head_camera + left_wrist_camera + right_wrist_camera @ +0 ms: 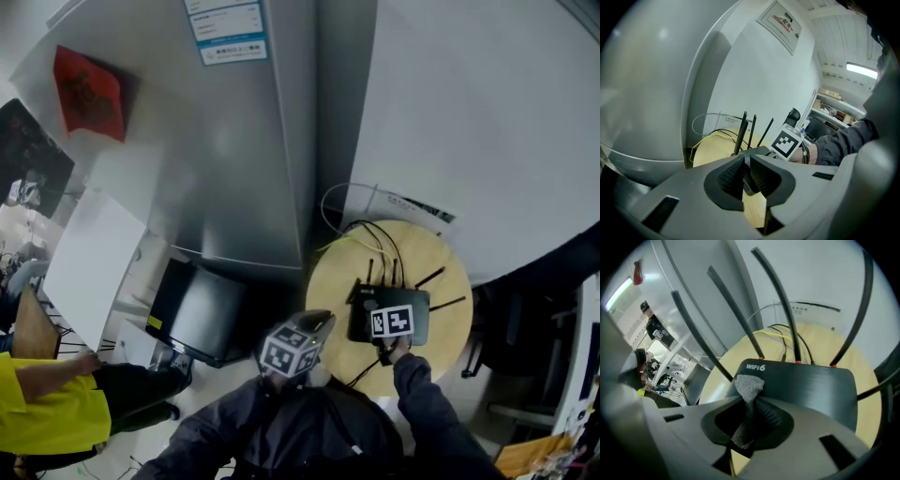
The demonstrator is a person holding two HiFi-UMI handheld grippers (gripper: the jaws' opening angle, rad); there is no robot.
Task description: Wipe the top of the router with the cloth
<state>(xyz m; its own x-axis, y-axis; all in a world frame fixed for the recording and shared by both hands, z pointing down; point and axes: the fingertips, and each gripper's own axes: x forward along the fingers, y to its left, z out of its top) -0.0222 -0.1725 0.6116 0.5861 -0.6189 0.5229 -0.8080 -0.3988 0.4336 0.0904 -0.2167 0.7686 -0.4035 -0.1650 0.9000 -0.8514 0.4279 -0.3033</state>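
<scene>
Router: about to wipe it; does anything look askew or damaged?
Nothing stands out. The router lies flat on the round table, top unmarked; the cloth is pinched in the right gripper.

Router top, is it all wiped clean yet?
Not yet, as far as I can see. Done: the right claw is shut on the grey cloth. In hand: the cloth sits at the router's near corner, by the WIFI6 print. Left: wiping across the rest of the dark top toward the antennas. Whether any part is already clean cannot be told.
</scene>
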